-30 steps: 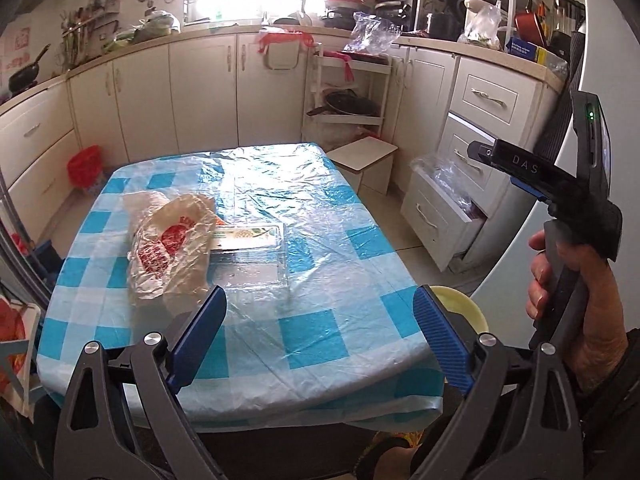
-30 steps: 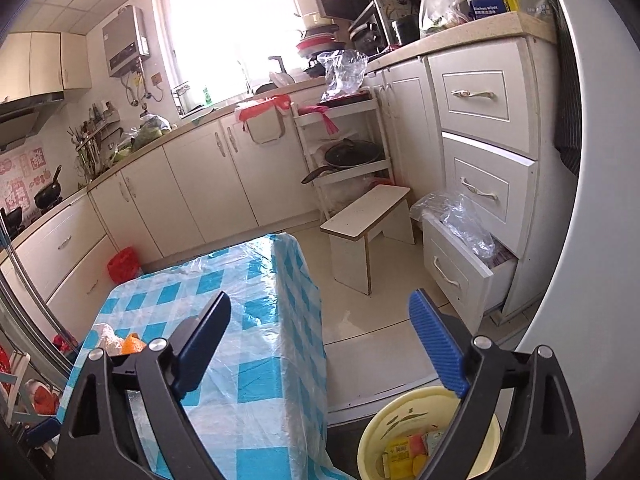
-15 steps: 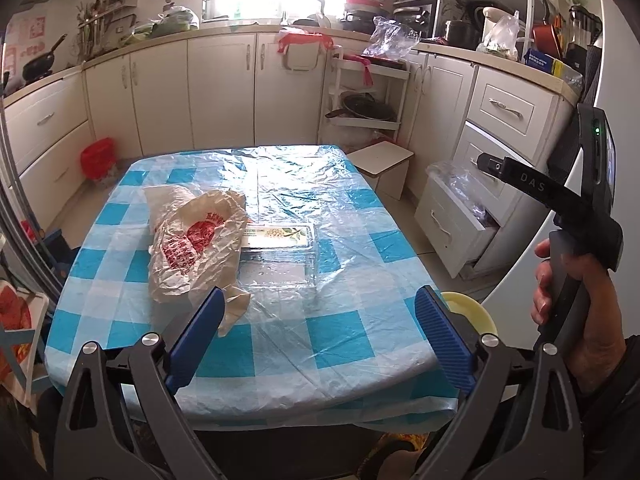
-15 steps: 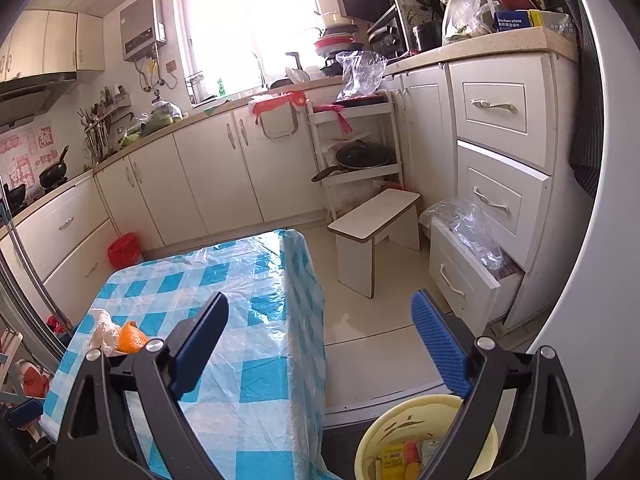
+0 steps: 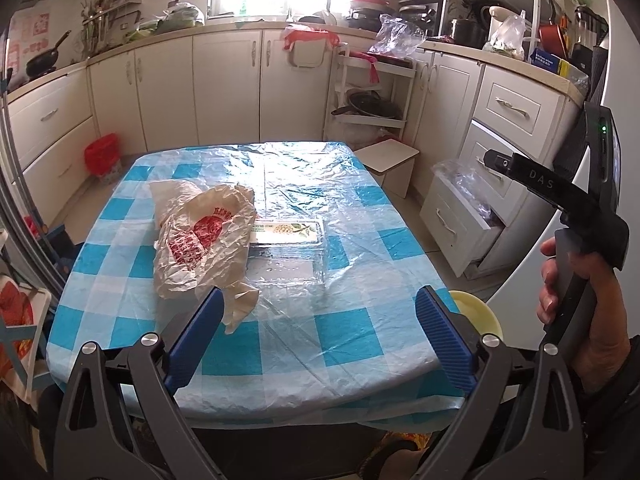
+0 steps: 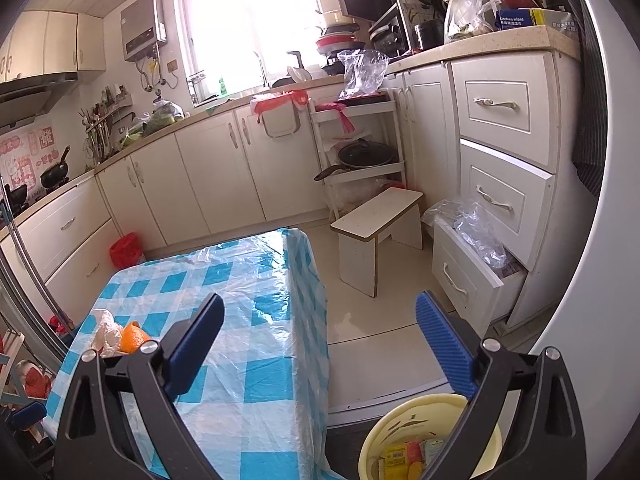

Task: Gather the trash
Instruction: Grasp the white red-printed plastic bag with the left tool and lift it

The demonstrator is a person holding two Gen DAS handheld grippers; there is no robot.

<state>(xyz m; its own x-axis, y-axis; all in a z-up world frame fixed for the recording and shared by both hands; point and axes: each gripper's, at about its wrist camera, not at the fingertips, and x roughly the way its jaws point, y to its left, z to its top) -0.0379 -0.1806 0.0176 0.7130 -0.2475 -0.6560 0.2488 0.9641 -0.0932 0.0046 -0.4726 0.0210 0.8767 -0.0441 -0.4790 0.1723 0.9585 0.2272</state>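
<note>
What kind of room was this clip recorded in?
A home kitchen, most likely: cream base cabinets under a cluttered countertop, a frying pan on a white rack, and a table with a blue checked cloth carrying trash.

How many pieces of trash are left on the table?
3: a crumpled bag left of centre, a clear clamshell box touching its right side, and orange peel with tissue at the near left edge, seen only from the right wrist. More may hide under the bag.
</note>
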